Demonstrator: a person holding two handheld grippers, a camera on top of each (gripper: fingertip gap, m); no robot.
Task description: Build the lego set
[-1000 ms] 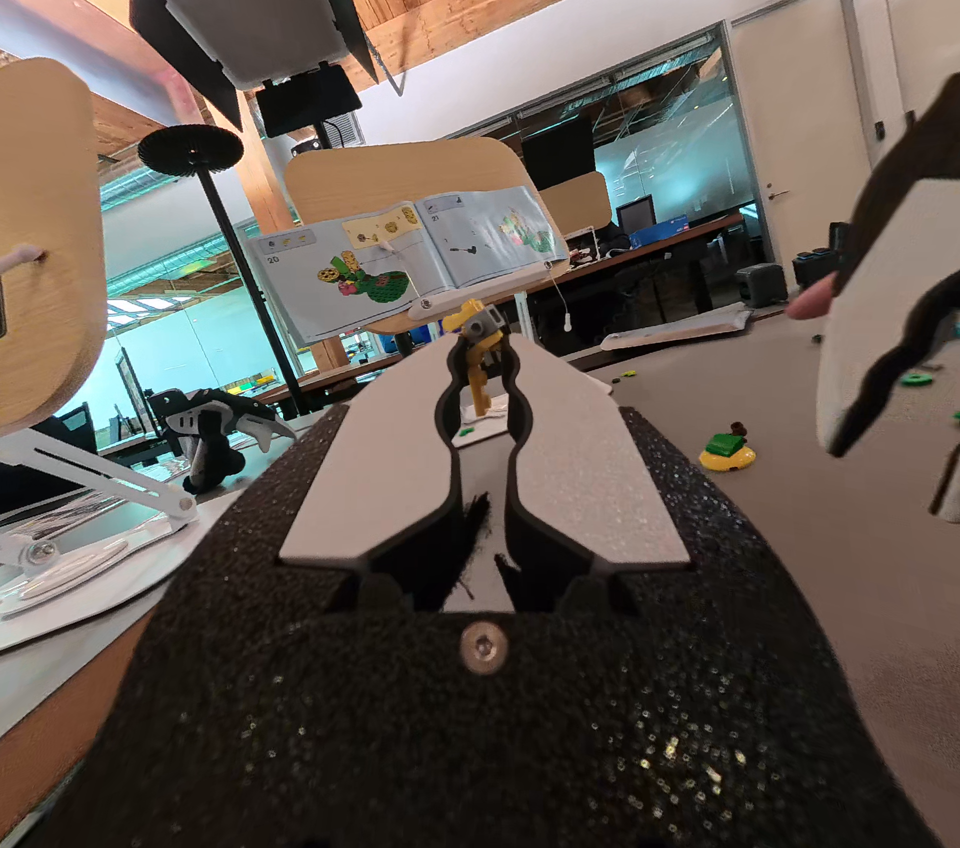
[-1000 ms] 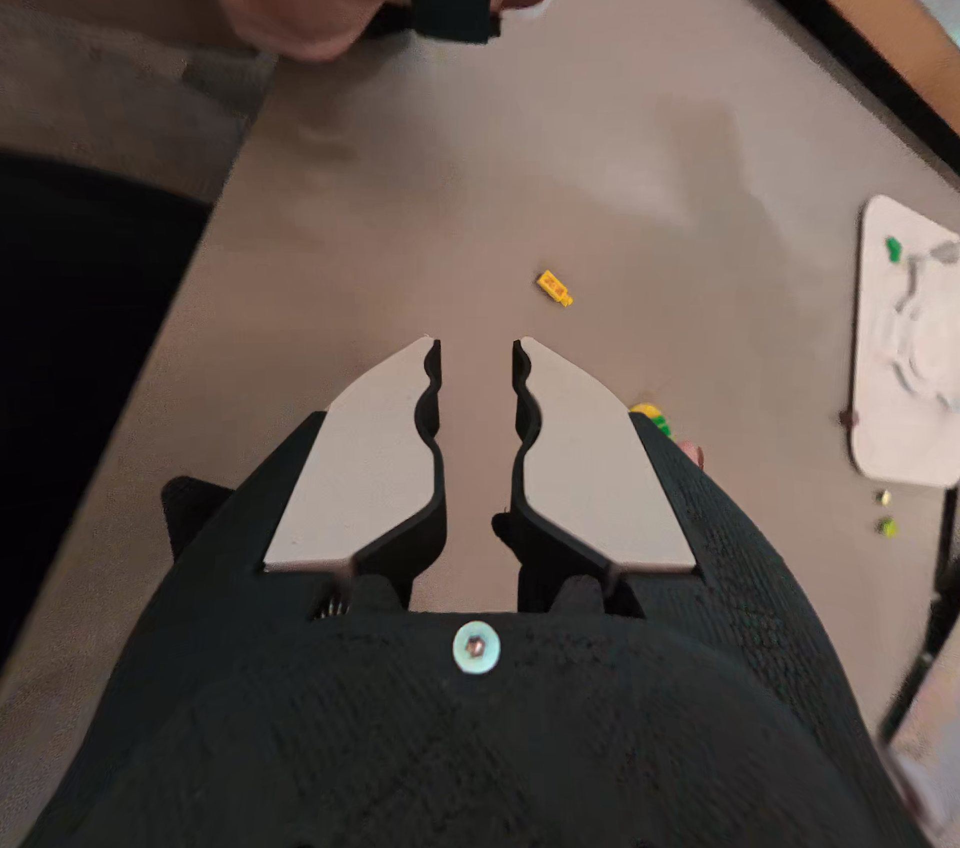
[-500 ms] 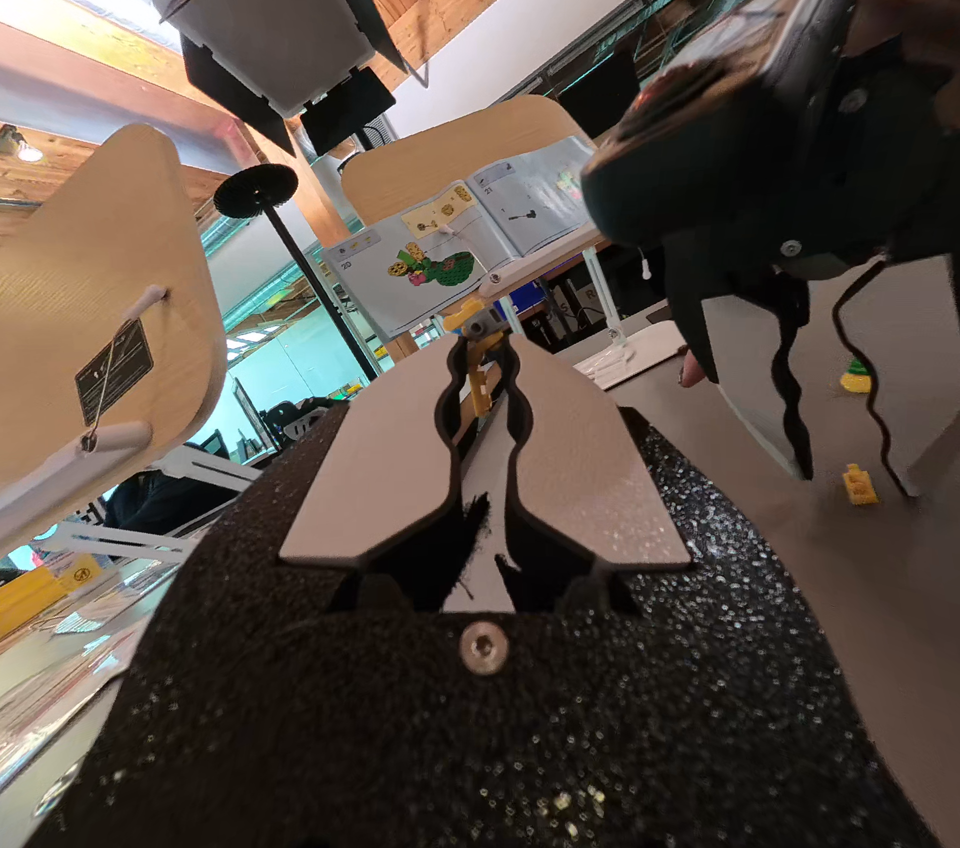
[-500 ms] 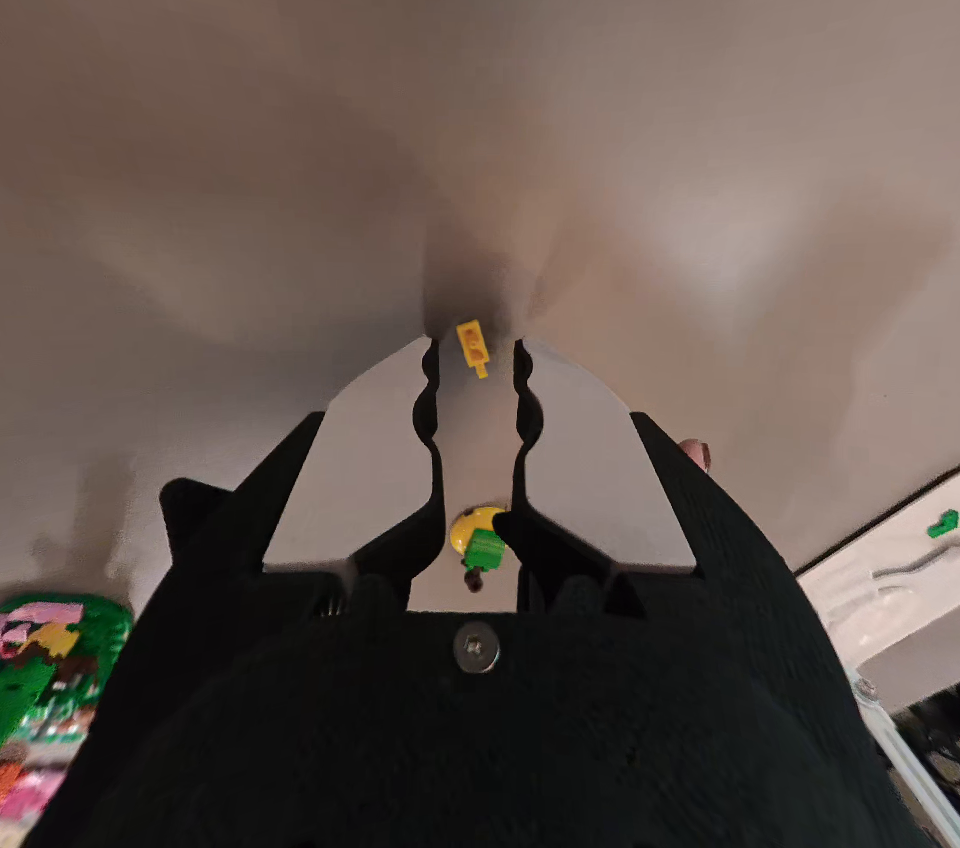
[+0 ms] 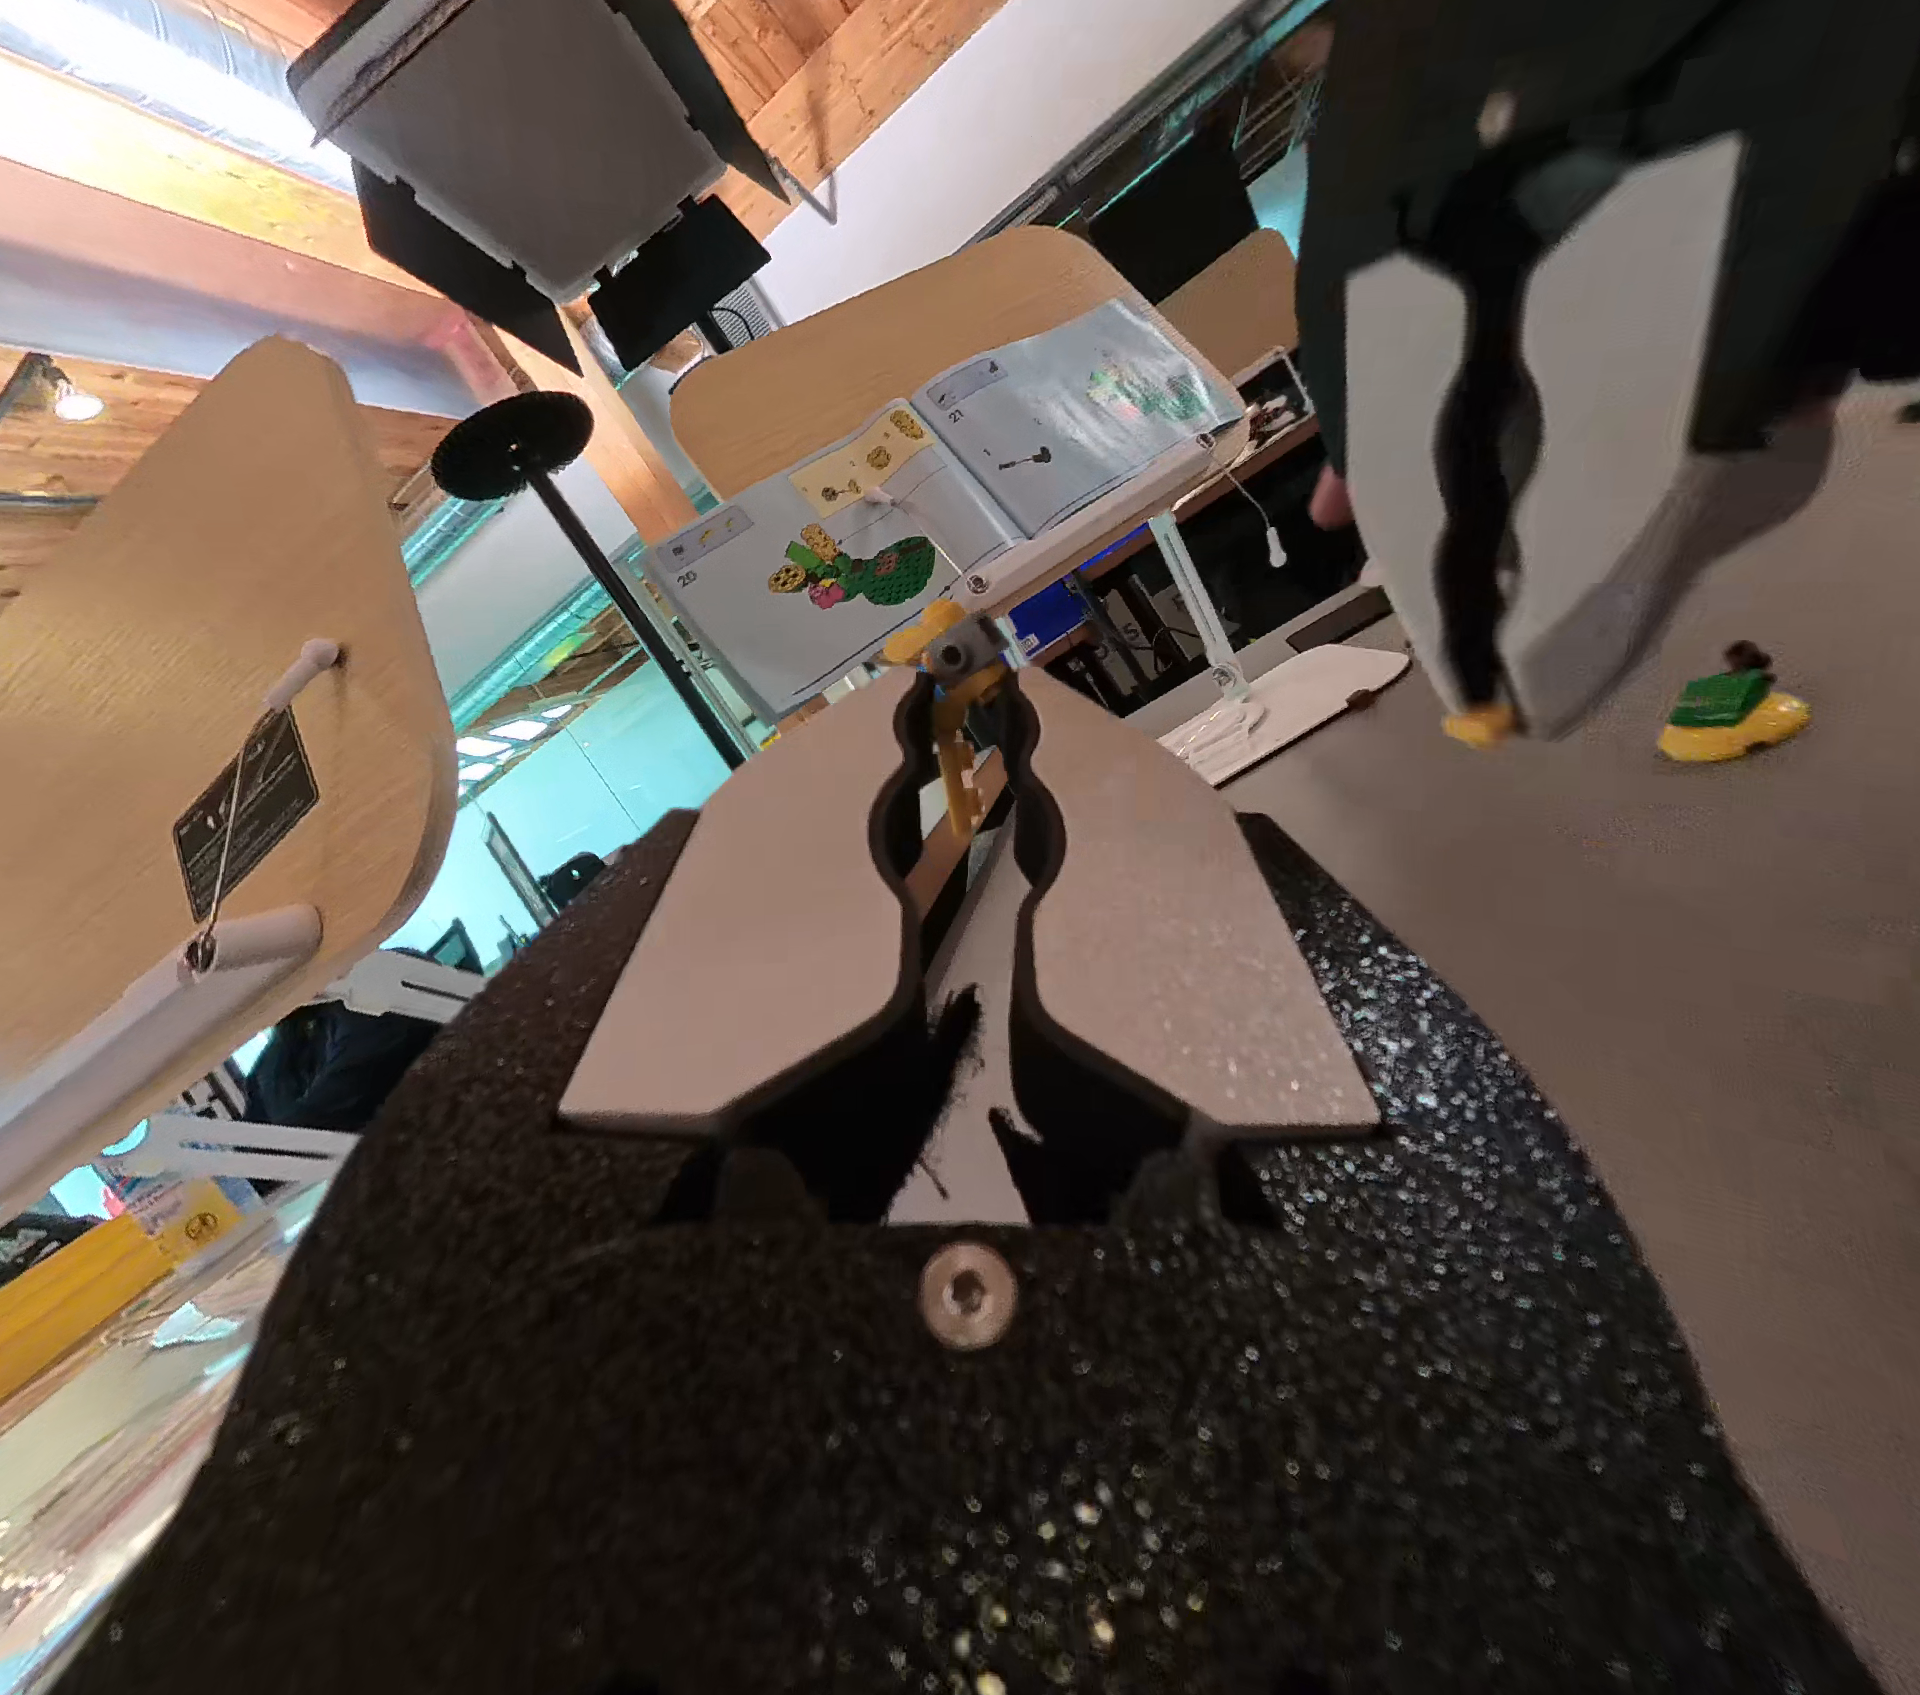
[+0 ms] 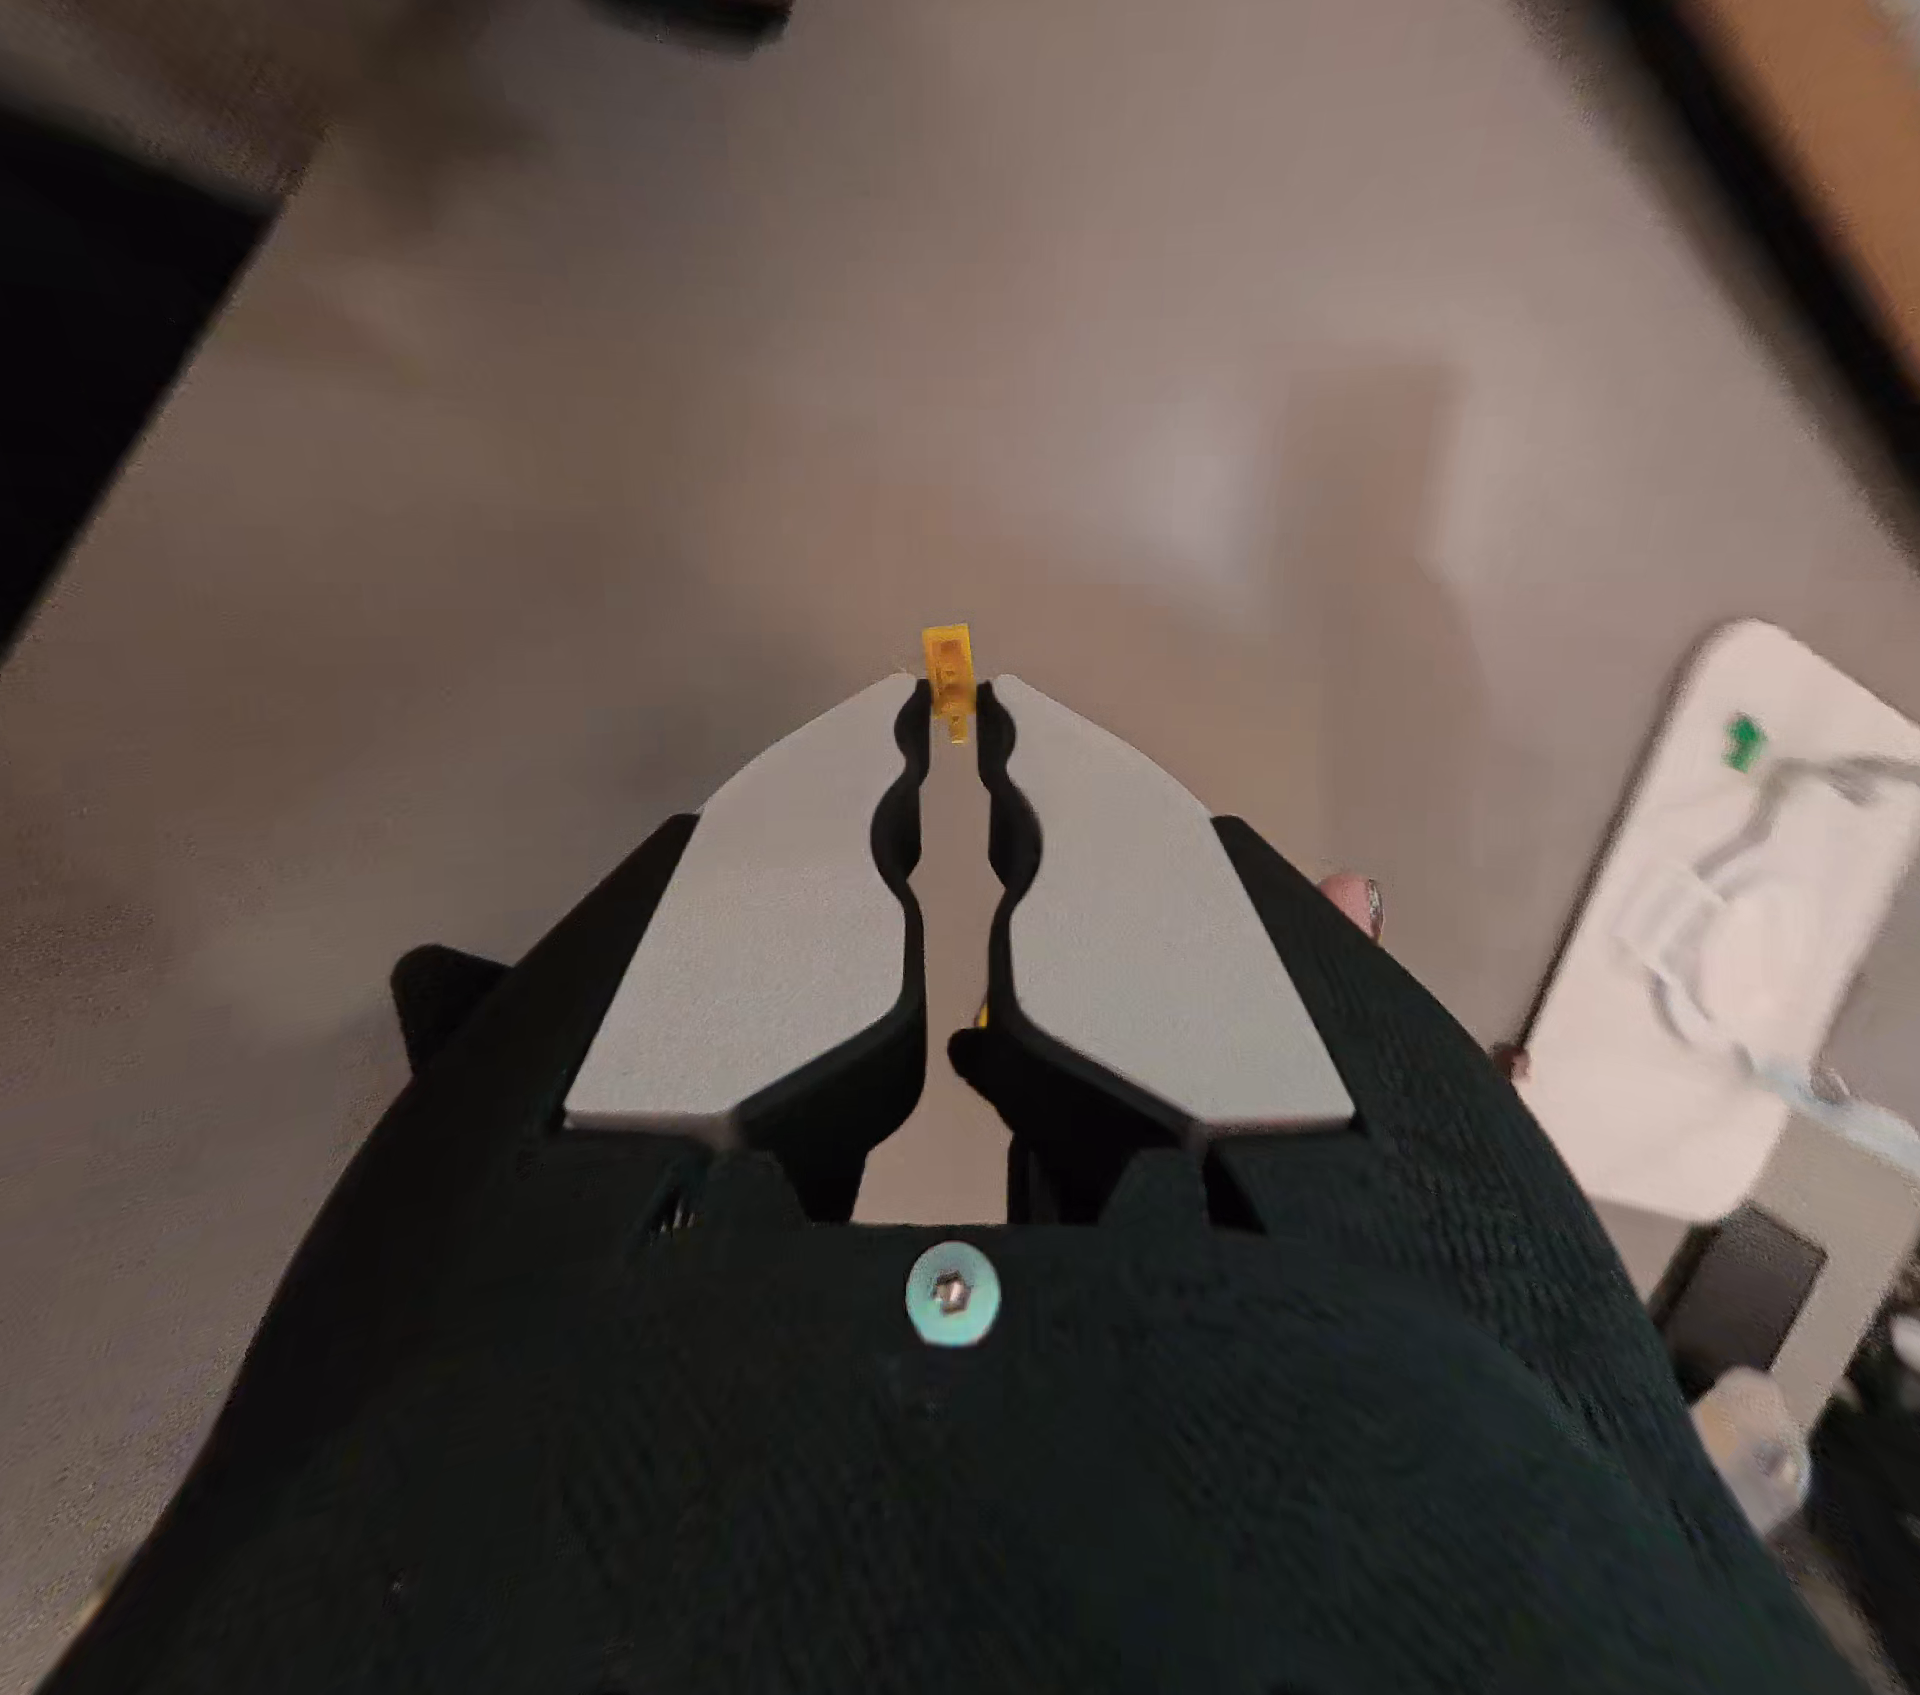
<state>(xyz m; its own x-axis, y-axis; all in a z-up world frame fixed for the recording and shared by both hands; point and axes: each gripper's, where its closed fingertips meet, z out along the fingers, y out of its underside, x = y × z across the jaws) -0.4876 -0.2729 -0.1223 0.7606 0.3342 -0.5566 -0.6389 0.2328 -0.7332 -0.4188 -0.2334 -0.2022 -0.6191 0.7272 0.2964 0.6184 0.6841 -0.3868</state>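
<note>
My left gripper (image 5: 961,695) is shut on a small yellow and grey lego assembly (image 5: 956,715), held up above the grey table (image 5: 1558,866). My right gripper (image 6: 954,684) is shut on a small yellow lego piece (image 6: 949,677) at its fingertips. It also shows in the left wrist view (image 5: 1486,710), coming down from the upper right with the yellow piece (image 5: 1475,723) just above the table. A yellow and green lego build (image 5: 1730,710) sits on the table beyond it.
An open instruction booklet (image 5: 935,513) rests on a white stand (image 5: 1288,700) behind the table; the stand's base also shows in the right wrist view (image 6: 1745,918). Wooden chair backs (image 5: 208,710) and a studio light (image 5: 530,97) are to the left. There is about 11 centimeters between the tips of the two grippers.
My right gripper has closed on the small yellow piece that lay on the table between its open fingers. The left gripper has tilted but keeps its hold.
</note>
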